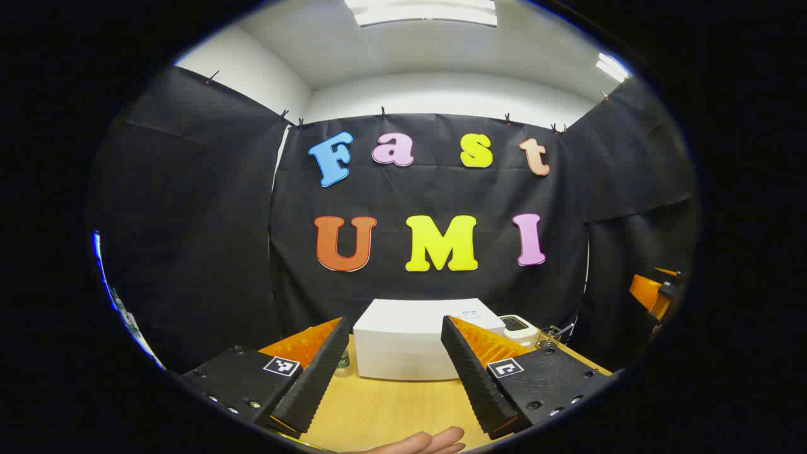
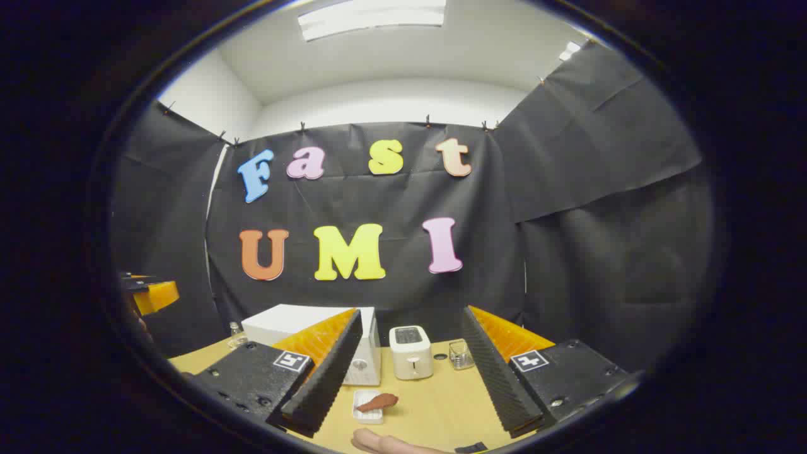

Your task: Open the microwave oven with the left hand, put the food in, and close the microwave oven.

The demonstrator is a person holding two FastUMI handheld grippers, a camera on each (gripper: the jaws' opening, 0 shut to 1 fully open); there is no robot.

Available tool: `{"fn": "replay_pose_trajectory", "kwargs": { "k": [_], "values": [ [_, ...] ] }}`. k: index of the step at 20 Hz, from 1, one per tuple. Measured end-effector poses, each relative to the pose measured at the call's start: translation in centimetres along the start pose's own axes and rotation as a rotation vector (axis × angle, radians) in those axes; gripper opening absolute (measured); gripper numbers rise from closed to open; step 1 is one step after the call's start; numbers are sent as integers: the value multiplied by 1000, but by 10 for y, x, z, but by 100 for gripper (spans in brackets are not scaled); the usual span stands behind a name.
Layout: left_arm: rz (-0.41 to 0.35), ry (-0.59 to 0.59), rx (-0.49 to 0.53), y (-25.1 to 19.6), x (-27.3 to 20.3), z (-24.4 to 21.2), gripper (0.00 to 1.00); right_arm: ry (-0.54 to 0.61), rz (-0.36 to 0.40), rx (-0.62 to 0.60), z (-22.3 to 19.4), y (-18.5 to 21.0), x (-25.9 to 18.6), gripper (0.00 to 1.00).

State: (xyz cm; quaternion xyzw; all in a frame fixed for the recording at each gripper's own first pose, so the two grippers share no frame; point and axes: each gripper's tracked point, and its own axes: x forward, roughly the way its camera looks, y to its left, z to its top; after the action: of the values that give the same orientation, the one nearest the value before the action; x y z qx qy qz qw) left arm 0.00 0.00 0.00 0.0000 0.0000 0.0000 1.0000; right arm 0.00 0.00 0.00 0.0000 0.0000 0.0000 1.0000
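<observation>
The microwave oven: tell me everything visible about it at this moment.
The microwave oven is a plain white box, smooth and matte-looking, standing upright and shut at the back of the wooden table, close to the black cloth wall. The right gripper view shows a round knob low on its front. A white toaster stands beside it. Neither gripper touches it.

No legible text, square black-and-white marker tags on left gripper [image 1: 394, 369] and right gripper [image 2: 406, 378], small label on microwave [image 1: 429, 315] top too blurred to read
</observation>
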Motion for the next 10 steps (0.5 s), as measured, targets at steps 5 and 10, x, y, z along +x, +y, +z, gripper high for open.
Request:
{"fn": "replay_pose_trajectory", "kwargs": {
  "k": [5,10],
  "values": [
    [-21,9,26,-5,-5,-5,92,-1,17,-4,2,4,-7,100],
    [-9,4,31,-2,-6,-5,93,-35,14,-27,13,2,-12,100]
  ]
}}
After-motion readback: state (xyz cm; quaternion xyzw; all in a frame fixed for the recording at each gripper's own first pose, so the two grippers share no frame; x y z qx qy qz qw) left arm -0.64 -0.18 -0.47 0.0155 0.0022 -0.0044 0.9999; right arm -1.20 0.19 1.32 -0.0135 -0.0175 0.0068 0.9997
